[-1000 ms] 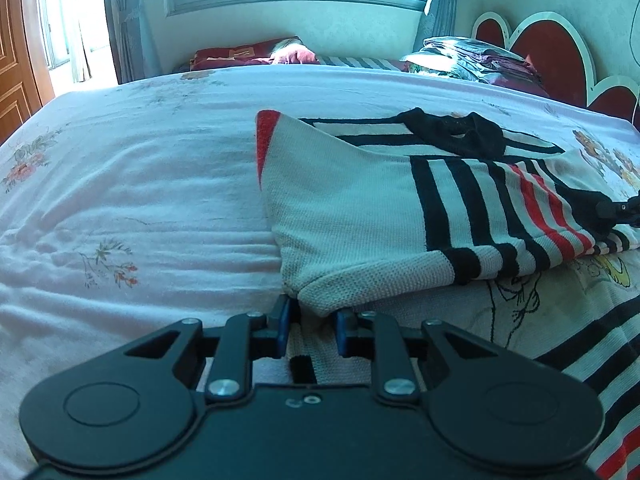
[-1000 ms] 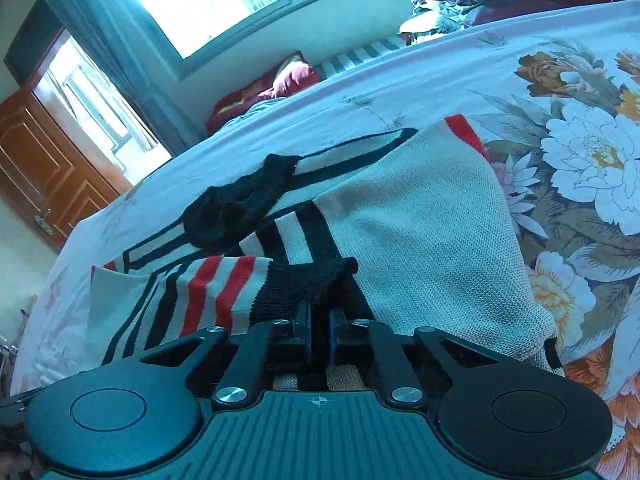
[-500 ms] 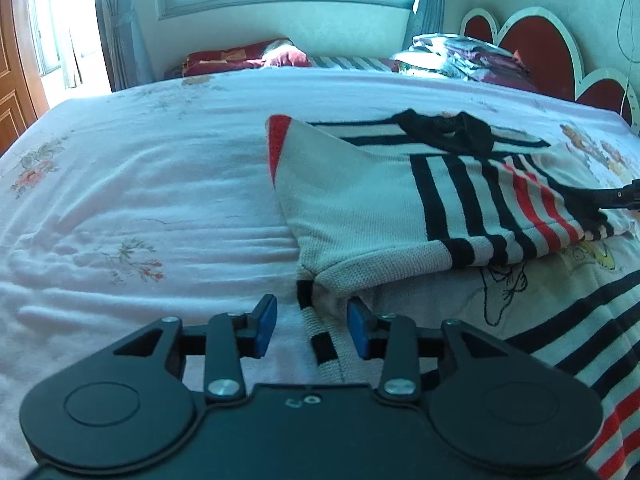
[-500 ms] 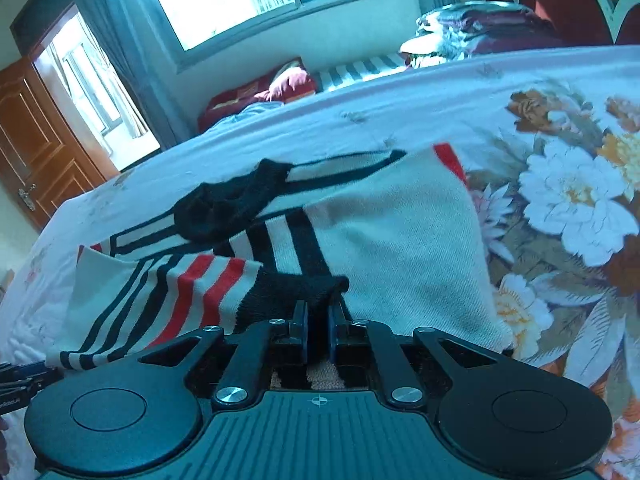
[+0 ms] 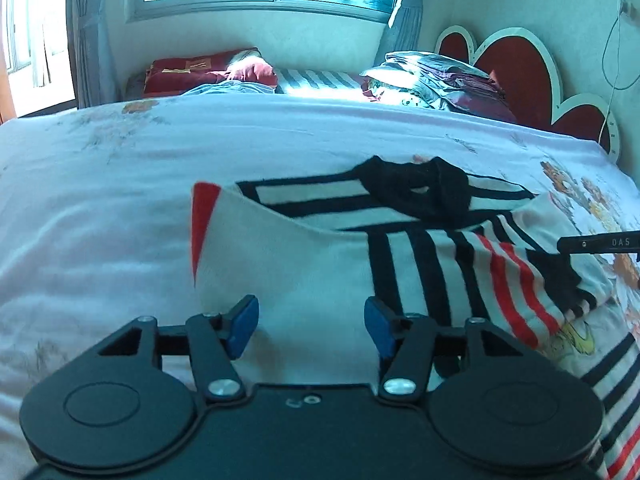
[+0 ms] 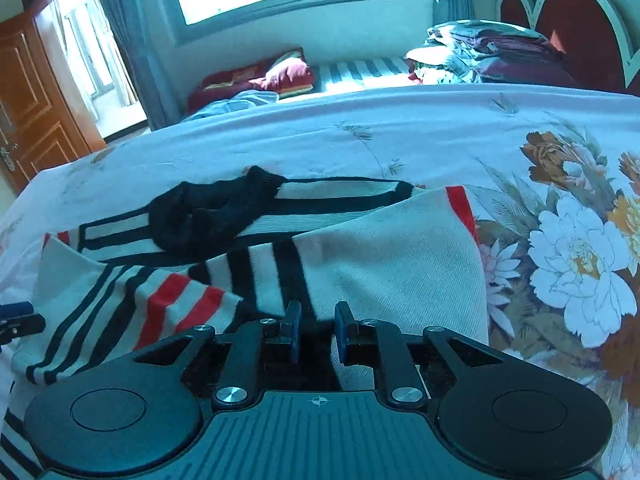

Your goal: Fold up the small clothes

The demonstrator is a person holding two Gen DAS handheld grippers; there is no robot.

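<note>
A small white knit sweater (image 5: 304, 256) with black and red stripes and a black collar (image 5: 416, 188) lies on the bed, both sleeves folded across its body. My left gripper (image 5: 311, 326) is open wide and empty just above the folded left sleeve. In the right wrist view the sweater (image 6: 384, 268) lies ahead. My right gripper (image 6: 316, 330) stands partly open over the black cuff, jaws apart and holding nothing. The right gripper's tip (image 5: 600, 242) shows at the far right of the left wrist view.
The bed has a white floral sheet (image 5: 100, 208) on the left and a bold flower print (image 6: 576, 252) on the right. Folded bedding (image 5: 440, 80) and a red headboard (image 5: 516, 68) stand at the back. A wooden door (image 6: 32, 100) is at far left.
My left gripper let go of the sleeve hem, opened wide and lifted. My right gripper released the black cuff and opened partway. Both sleeves now rest on the sweater.
</note>
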